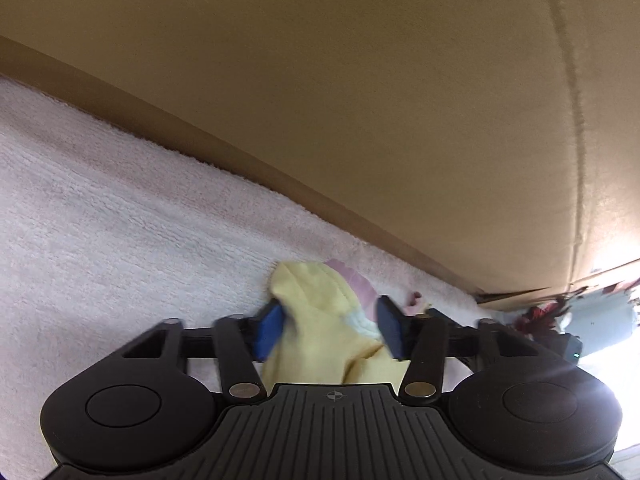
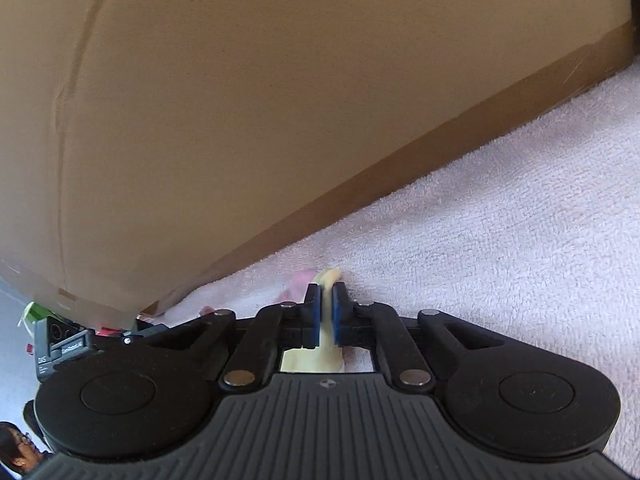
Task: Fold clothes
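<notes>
A pale yellow garment (image 1: 316,296) with a pink and light blue part (image 1: 356,280) lies bunched on the pink towel. My left gripper (image 1: 330,308) has its blue pads on either side of this thick bunch and presses on it; the cloth rises between them. In the right wrist view, my right gripper (image 2: 326,308) is shut on a thin fold of the same yellow garment (image 2: 316,360), whose tip sticks out past the pads. A bit of the pink part (image 2: 298,284) shows just to the left of the fingers. Both grippers sit low, close to the towel.
A fluffy pale pink towel (image 1: 100,240) (image 2: 500,240) covers the surface. A large cardboard box wall (image 1: 320,100) (image 2: 200,120) stands right behind the garment. Red and blue clutter (image 1: 560,308) lies past the box's end. A person (image 2: 16,452) shows at the lower left.
</notes>
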Available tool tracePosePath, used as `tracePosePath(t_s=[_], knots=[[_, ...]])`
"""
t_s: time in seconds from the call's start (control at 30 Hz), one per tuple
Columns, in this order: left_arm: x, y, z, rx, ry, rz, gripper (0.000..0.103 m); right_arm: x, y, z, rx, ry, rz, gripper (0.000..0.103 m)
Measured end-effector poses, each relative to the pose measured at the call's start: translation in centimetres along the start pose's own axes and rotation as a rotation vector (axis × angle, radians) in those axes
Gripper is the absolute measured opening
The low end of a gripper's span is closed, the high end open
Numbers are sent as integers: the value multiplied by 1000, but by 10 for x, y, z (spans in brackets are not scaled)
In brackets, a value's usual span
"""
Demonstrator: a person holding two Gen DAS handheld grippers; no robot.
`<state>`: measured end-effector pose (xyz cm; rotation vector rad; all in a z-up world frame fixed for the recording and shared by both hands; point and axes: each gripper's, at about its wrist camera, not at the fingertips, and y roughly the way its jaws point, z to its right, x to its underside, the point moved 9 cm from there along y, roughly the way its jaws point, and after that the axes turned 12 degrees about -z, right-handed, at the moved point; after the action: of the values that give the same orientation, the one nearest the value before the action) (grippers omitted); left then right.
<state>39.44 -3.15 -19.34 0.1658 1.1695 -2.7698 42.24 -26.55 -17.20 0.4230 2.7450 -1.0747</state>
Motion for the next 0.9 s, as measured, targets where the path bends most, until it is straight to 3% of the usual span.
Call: tracePosePath(t_s=[0.07,0.17,0.3,0.37,0.43,0.6,0.67,0.7,0.77,0.83,0.9], knots=[[-2,1,-4,-38,-1,13,16,1,-1,0,5,-4,2,4],[-2,0,-5,-43,-1,26,17,4,-2,-1,21,-19,5,4],[-5,-4,-4,-19,-27,46,43,6,-5,2,8,-4,0,4],[-7,-7,-1,-10,-17,70,66,8,-6,3,1,-7,2,6],[-8,-7,2,-7,-7,76,71,9,-7,5,-7,-3,4,6],[-6,-1,13,-37,44,57,70,13,-9,7,-17,-2,6,6],[-4,2,16,-38,53,42,65,14,-8,8,-19,-6,6,6],[-4,3,16,-47,54,36,55,15,-9,8,-20,-8,4,6],[-2,4,13,-79,50,27,25,17,-10,9,-21,-9,2,6],[-1,3,10,-98,54,32,8,20,-11,10,-19,-11,4,5],[0,1,7,-108,49,40,3,22,-13,10,-12,-13,12,4]])
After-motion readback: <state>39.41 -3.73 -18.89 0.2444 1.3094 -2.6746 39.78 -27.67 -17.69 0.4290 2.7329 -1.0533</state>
